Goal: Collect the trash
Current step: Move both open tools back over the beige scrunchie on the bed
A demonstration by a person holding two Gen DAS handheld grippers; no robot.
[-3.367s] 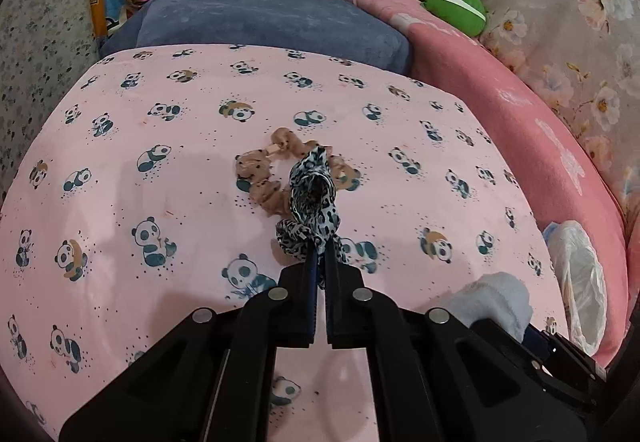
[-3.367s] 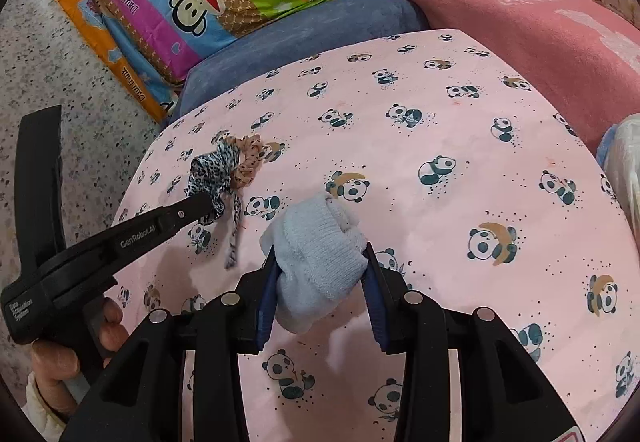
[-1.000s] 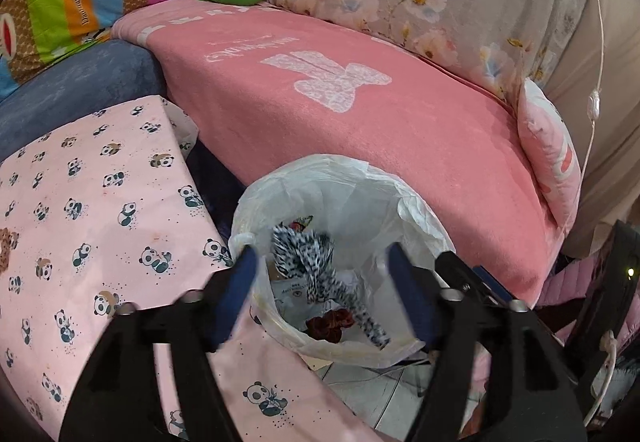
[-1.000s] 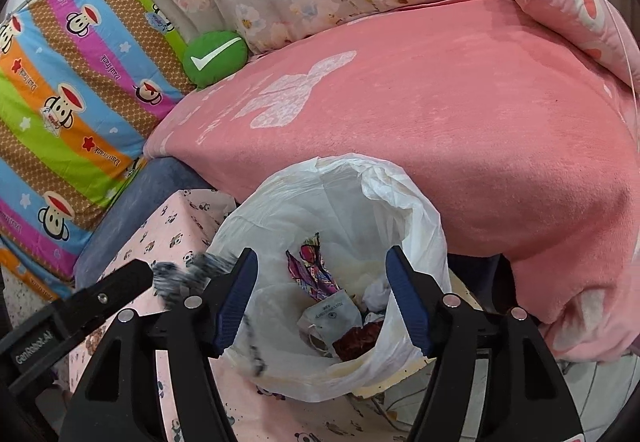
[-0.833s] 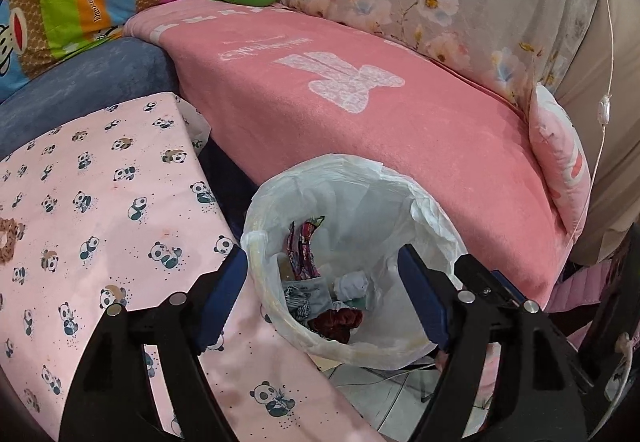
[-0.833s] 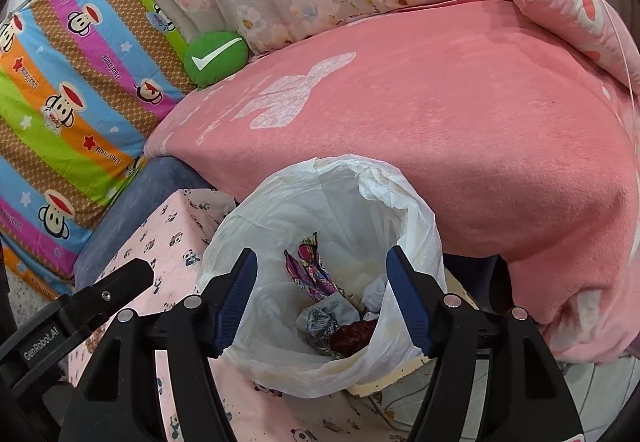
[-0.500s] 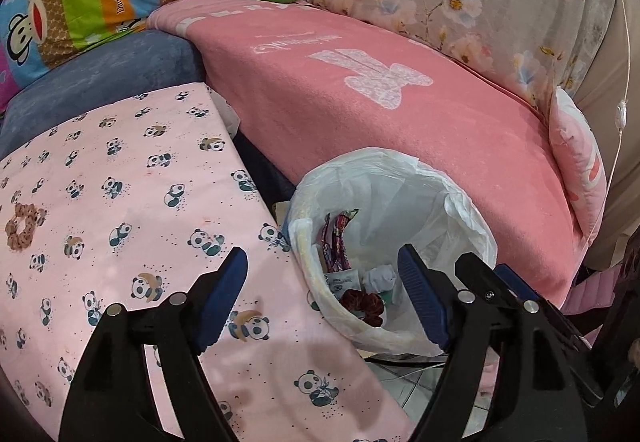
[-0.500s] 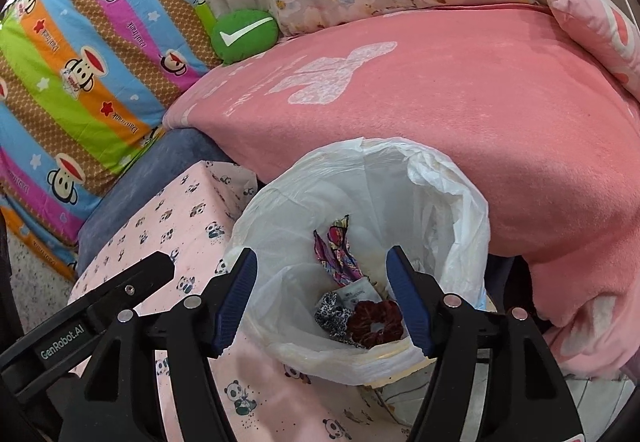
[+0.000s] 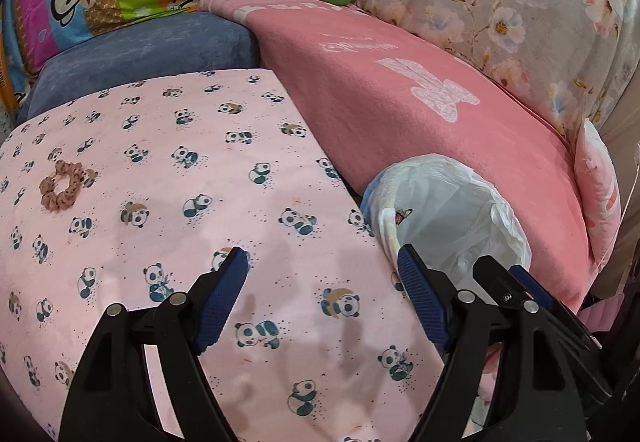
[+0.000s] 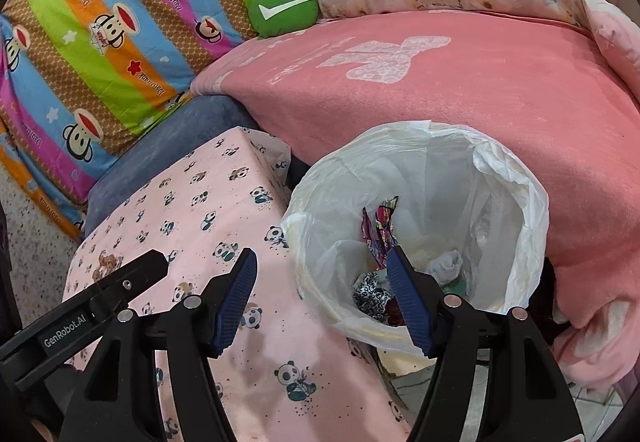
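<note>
Both grippers are empty with their jaws standing wide apart: the left gripper [image 9: 322, 262] hangs over the panda-print cloth [image 9: 168, 145], and the right gripper [image 10: 320, 262] sits over the near rim of the white-lined trash bin [image 10: 516, 177]. Inside the bin lie a leopard-print scrunchie [image 10: 370, 296], a pale blue sock [image 10: 448, 262], a dark red scrunchie partly hidden by the right finger, and a bright wrapper [image 10: 378, 226]. One piece of trash seems left: a tan scrunchie [image 9: 62, 190] lying flat on the cloth, well apart from the left gripper and toward the far left edge.

The main risk is a poor pinch on that tan scrunchie. It is soft and low, so the fingers could close on the cloth too and drag it, or catch only one ruffle and let the scrunchie slip off on the way to the bin. The liner is loose and crumpled at its rim; a low carry could snag it, and a release short of the opening would drop the scrunchie between the cloth's edge and the bin
</note>
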